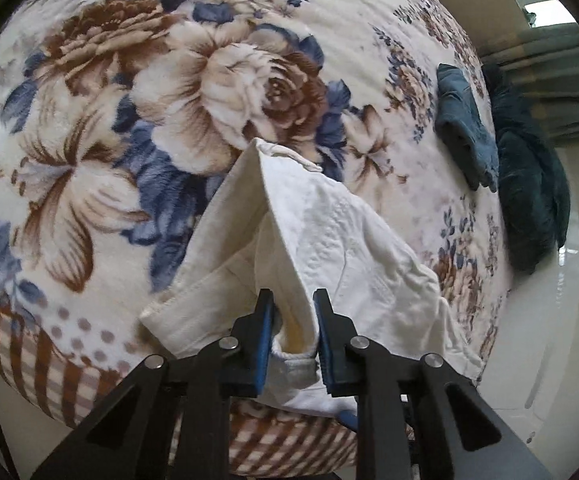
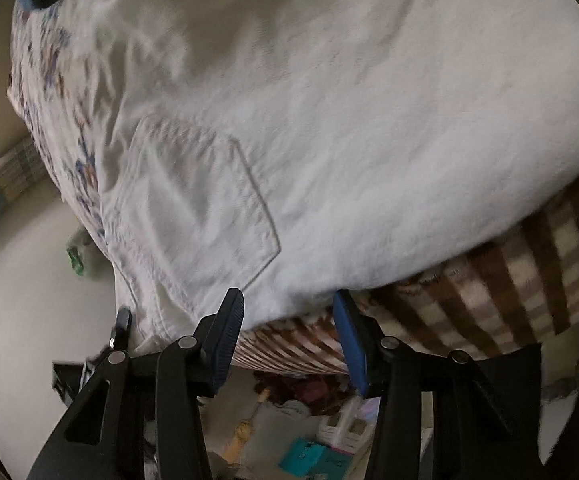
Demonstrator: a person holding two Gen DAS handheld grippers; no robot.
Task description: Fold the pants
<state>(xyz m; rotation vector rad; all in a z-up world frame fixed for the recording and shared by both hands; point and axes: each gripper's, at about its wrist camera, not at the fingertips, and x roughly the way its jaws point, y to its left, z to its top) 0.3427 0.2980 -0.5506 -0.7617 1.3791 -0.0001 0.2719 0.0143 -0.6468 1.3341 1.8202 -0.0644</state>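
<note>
White pants lie on a floral blanket over a bed. In the left wrist view my left gripper is shut on a raised fold of the pants near the waistband, lifting it into a tent shape. In the right wrist view the pants fill most of the frame, with a back pocket showing. My right gripper is open at the pants' lower edge by the bed's side, with its jaws wide apart and nothing between them.
Dark teal clothes lie at the blanket's far right edge, with more draped over the side. The blanket's checked border hangs over the bed's edge. Cluttered items sit on the floor below. Pale floor lies to the right.
</note>
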